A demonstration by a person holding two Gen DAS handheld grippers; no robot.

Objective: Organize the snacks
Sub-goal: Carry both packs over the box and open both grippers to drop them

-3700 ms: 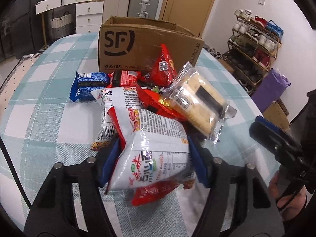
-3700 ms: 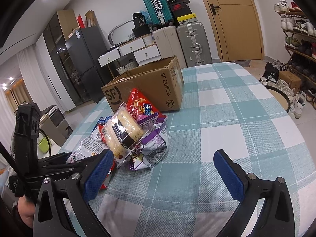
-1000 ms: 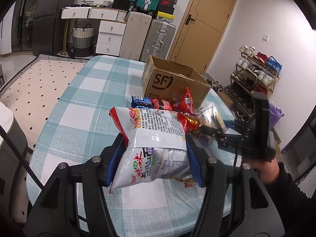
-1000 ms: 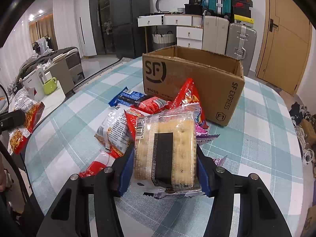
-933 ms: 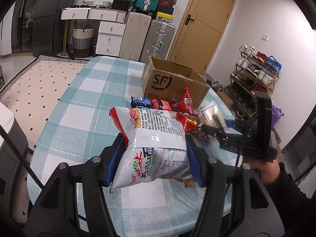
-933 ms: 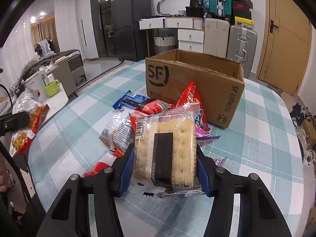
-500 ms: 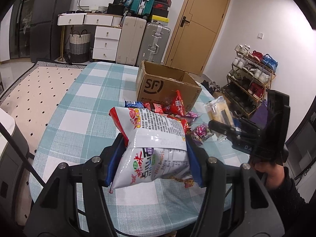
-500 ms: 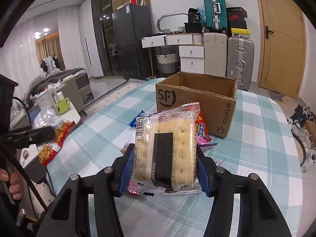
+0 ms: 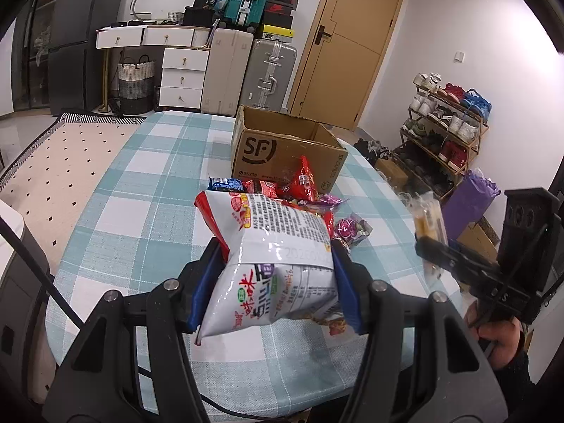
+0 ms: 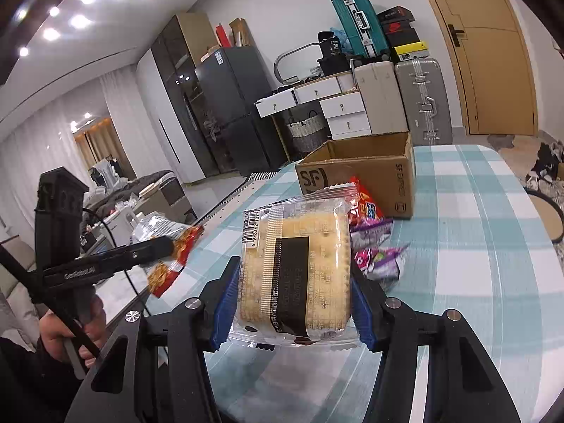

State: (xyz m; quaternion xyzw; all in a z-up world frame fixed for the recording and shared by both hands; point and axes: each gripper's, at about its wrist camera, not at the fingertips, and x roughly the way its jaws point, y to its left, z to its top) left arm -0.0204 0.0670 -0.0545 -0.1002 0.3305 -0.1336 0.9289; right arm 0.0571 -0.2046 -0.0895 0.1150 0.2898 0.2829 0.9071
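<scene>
Both grippers have lifted their packets higher above the teal checked tablecloth (image 9: pixel 148 183) since half a second ago. Left gripper (image 9: pixel 275 282) pinches a white-and-red printed snack bag (image 9: pixel 278 257), which hides part of the snack pile (image 9: pixel 299 187) at 12 o'clock before the open brown cardboard box (image 9: pixel 282 148). Right gripper (image 10: pixel 292 303) pinches a clear-wrapped pale cracker packet with a black band (image 10: pixel 296 271); its lower edge is hard to read.

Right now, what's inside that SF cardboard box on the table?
Only the open top and bare inner walls of the SF cardboard box show. Its floor is hidden by the near wall, so whether any snacks lie inside cannot be told.
</scene>
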